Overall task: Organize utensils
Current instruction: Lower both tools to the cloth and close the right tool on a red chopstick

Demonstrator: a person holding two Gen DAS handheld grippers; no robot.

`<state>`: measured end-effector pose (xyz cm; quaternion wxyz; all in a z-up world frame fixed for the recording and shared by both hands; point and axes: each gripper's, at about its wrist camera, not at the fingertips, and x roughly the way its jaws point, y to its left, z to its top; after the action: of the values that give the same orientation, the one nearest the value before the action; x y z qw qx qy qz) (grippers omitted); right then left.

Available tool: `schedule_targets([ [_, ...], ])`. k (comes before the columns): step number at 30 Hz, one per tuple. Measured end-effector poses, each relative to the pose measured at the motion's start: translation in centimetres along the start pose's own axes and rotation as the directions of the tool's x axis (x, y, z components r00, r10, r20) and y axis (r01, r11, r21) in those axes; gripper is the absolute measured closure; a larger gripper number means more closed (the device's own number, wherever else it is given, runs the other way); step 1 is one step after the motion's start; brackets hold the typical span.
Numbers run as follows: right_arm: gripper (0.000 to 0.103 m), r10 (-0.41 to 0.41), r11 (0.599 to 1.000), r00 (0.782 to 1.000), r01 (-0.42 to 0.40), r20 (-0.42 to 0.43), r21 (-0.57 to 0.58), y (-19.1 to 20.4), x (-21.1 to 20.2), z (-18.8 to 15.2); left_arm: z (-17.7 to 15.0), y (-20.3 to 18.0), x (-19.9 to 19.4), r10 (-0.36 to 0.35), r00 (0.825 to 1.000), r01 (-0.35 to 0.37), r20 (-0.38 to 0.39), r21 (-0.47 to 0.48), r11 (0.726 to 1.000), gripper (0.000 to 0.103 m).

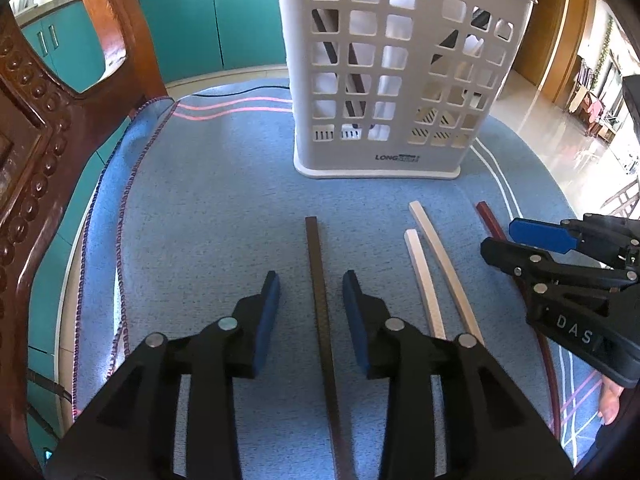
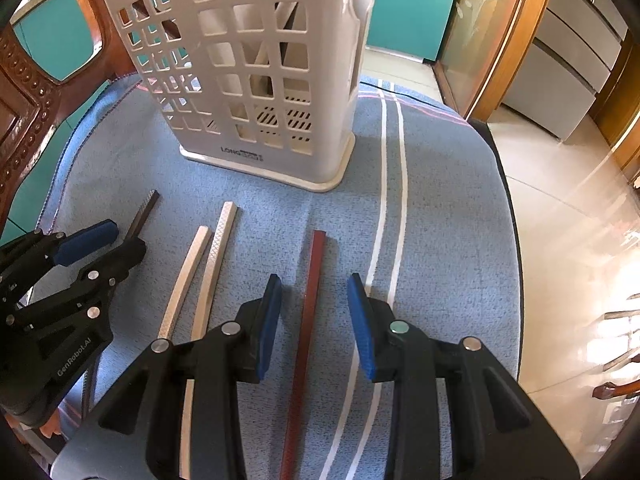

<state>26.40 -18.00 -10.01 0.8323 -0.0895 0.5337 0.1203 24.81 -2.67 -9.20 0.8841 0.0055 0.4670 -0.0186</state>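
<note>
Left wrist: left gripper (image 1: 311, 284) straddling dark chopstick (image 1: 320, 300)

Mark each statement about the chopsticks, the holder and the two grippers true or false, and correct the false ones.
1. Four chopsticks lie on the blue cloth. True.
2. The left gripper is shut on the dark chopstick. False: it is open, fingers either side.
3. The red chopstick lies between the right gripper fingers. True.
4. The white holder lies on its side. False: it stands upright.
</note>
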Motion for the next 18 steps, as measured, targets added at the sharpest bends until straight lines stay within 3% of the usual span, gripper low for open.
schedule_targets([
  [6,0.07,-0.001,1.0,1.0,0.001,0.003,-0.011,0.8,0.1,-0.3,-0.1,0.1,-0.2,0.007,1.0,-0.007,0.0,0.002,1.0,0.065],
  [11,0.095,0.04,0.999,0.999,-0.04,0.005,-0.023,1.7,-0.1,-0.6,0.0,0.3,-0.2,0.01,1.0,-0.01,-0.001,0.003,1.0,0.062],
  [18,0.096,0.096,0.995,0.995,-0.096,0.023,-0.019,2.4,-0.8,-0.7,0.1,0.6,0.1,0.011,1.0,-0.011,-0.003,0.006,1.0,0.058],
])
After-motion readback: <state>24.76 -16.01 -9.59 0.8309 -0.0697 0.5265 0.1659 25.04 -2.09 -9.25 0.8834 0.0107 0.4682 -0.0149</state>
